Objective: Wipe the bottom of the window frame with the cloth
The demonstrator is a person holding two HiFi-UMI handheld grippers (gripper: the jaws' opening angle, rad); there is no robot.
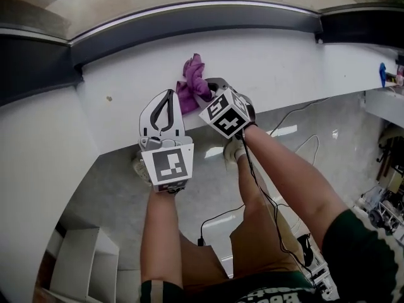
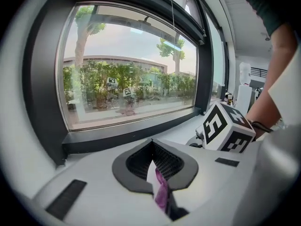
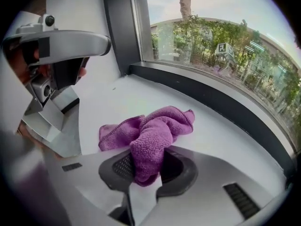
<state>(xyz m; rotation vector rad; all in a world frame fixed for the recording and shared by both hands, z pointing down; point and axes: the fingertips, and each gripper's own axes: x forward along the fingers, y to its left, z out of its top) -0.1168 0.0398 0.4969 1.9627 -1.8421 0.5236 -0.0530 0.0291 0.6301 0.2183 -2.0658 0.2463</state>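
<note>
- Right gripper (image 3: pixel 143 173): jaws clamped on the cloth (image 3: pixel 160 126), pinched fold hidden.
- Left gripper (image 2: pixel 151 145): jaws together; purple sliver (image 2: pixel 162 194) in their slit, source unclear.

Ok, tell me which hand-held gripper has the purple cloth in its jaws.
The right hand-held gripper: its jaws are clamped on a fold of the purple cloth. The left hand-held gripper has its jaws shut tip to tip.

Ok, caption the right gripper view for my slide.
Right gripper clamps purple cloth on white sill below dark window frame.
</note>
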